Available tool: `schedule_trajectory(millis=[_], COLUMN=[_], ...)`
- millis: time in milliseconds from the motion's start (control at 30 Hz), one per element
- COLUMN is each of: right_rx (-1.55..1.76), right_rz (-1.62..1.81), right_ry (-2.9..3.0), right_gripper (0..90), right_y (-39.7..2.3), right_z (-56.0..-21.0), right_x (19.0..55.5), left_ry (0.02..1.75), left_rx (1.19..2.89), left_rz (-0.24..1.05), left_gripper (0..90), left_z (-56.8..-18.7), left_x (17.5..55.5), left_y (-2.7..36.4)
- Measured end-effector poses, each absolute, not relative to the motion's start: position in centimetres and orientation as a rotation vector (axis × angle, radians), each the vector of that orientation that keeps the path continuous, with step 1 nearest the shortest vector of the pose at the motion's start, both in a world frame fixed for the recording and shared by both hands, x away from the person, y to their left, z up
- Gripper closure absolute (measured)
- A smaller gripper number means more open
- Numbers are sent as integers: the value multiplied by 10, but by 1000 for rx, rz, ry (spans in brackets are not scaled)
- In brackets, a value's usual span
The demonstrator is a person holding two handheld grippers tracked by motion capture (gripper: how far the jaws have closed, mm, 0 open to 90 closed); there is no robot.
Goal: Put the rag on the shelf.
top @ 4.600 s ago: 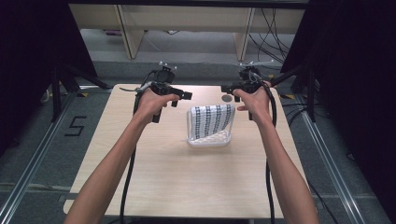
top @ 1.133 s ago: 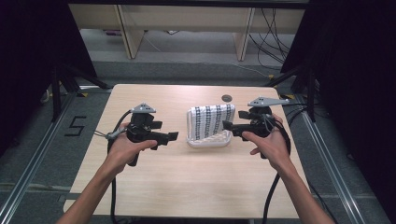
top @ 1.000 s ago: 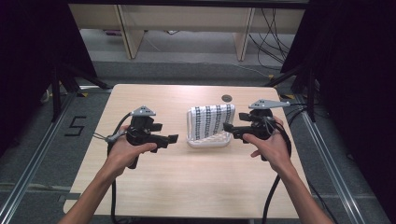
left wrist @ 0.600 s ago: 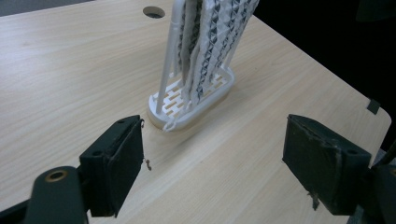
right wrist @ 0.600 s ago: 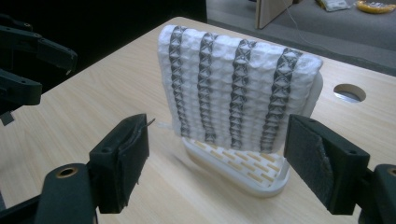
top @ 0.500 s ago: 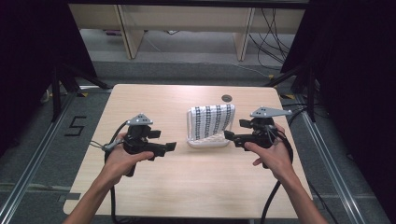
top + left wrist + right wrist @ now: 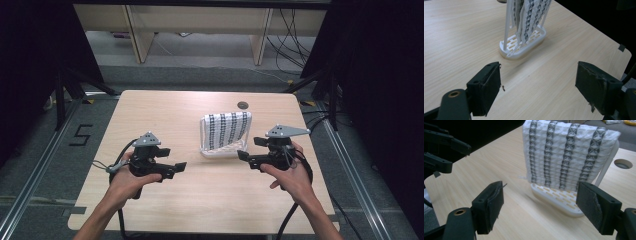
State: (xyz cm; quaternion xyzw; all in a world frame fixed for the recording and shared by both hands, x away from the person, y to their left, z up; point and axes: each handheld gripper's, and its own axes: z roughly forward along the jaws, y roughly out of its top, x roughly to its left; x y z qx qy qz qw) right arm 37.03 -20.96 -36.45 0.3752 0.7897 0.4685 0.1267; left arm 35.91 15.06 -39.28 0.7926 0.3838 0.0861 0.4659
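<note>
Both grippers wait with jaws spread wide and empty: left gripper (image 7: pixel 179 167) and right gripper (image 7: pixel 243 156) flank the striped waffle cloth (image 7: pixel 229 128) draped on its white rack (image 7: pixel 223 151), probably preparing to take it.

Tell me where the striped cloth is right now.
In the high view the striped cloth hangs over a white rack right of the table's centre, just before the round hole, nearer the right gripper.

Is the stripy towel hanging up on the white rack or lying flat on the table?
Hanging up. The towel is draped over the top of the white rack, its stripes running straight down toward the slotted base on the table.
</note>
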Motion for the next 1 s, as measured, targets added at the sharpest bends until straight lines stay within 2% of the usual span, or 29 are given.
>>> schedule_trajectory(millis=[1000], right_rx=[1096], right_rz=[1316], right_ry=[2307], right_gripper=[234], right_y=[-219], right_z=[-403], right_x=[339], left_ry=[910], left_rx=[2002], left_rz=[251], left_gripper=[196], left_z=[-436], left_x=[325], left_y=[157])
